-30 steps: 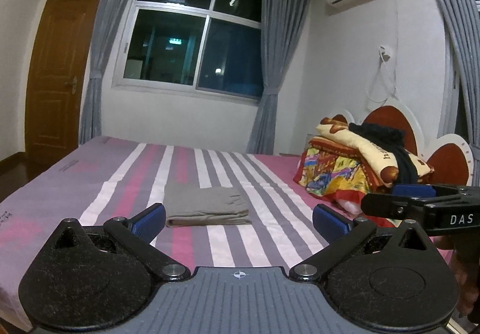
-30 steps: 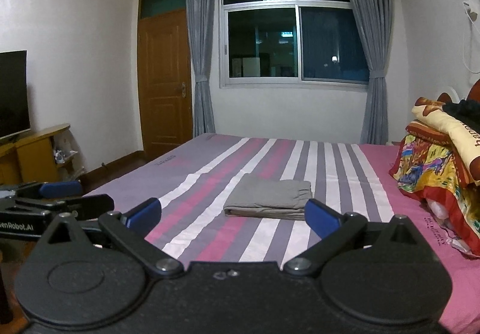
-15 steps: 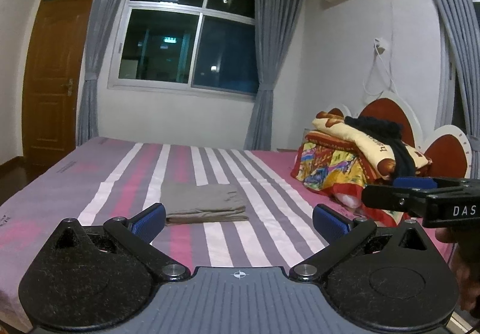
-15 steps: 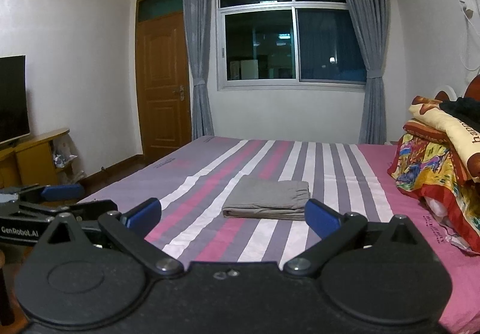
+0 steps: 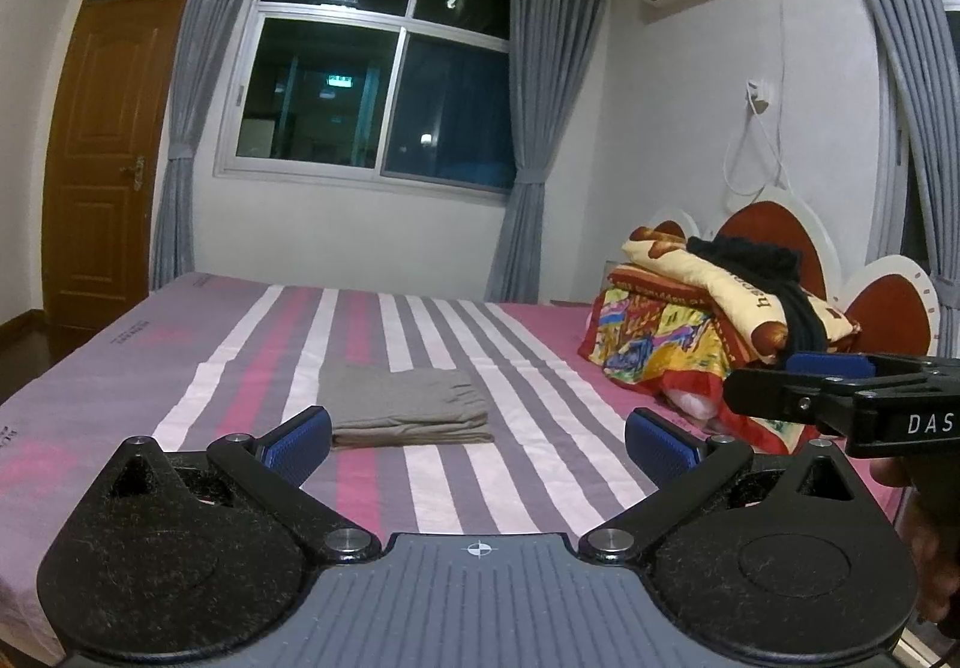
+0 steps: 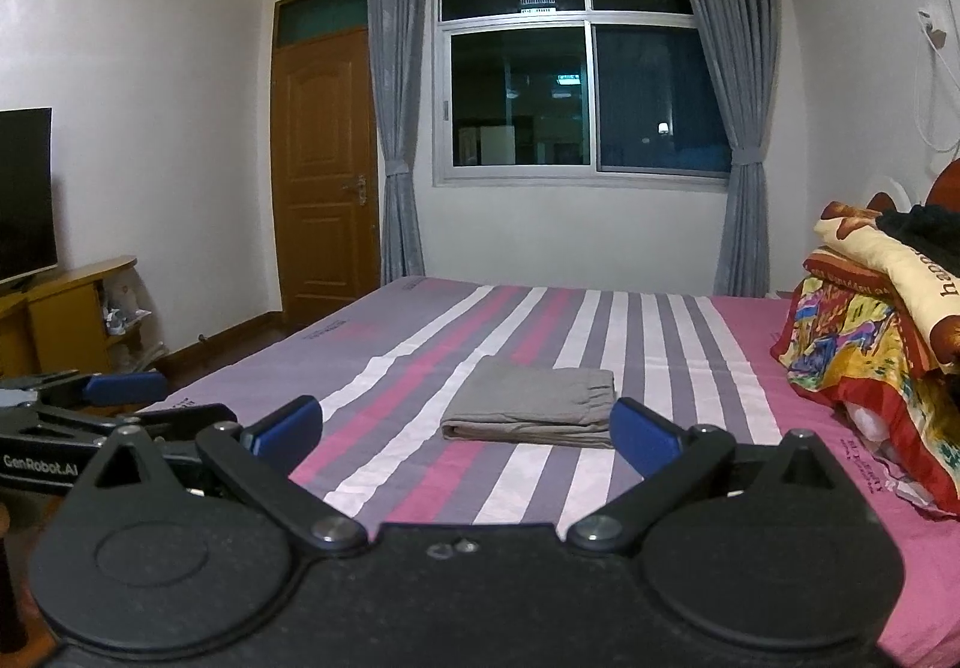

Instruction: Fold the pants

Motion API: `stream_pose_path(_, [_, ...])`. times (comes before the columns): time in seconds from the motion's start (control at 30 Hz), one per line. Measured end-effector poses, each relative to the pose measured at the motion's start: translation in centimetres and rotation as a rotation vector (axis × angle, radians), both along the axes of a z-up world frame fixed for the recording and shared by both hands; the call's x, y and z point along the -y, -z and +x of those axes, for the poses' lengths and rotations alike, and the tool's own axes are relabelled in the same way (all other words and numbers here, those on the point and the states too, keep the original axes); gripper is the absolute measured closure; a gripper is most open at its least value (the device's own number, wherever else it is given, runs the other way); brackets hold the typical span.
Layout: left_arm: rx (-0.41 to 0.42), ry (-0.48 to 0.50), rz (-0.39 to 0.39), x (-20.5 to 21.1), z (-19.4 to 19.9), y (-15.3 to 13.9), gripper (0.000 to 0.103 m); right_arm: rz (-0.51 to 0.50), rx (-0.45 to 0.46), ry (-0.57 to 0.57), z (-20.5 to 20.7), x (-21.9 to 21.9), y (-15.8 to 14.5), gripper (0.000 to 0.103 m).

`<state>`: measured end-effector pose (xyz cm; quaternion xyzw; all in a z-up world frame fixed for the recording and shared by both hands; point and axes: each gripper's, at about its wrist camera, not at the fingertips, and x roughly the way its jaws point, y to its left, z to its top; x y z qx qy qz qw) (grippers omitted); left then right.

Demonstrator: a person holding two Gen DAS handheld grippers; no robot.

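Observation:
The grey pants lie folded into a flat rectangle on the striped bed; they also show in the right wrist view. My left gripper is open and empty, held back from the pants near the bed's front edge. My right gripper is open and empty, also back from the pants. The right gripper shows at the right edge of the left wrist view, and the left gripper at the left edge of the right wrist view.
A pile of colourful bedding with a dark garment on top lies at the headboard on the right. A wooden TV stand and a door stand left of the bed. A curtained window is behind.
Both grippers have tilted up slightly and drawn a little back; the pants sit lower in the views. The pants have not moved. Both grippers stay open.

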<state>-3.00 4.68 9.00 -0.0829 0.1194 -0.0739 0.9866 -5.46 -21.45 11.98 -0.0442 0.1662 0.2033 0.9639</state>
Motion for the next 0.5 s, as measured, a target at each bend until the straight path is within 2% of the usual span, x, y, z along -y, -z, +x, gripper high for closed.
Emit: stream_pose_path(0.5, [0.002, 0.0, 0.002, 0.39, -0.21, -0.05, 0.0, 0.003, 0.002, 0.0, -0.16, 0.19, -0.17, 0.001])
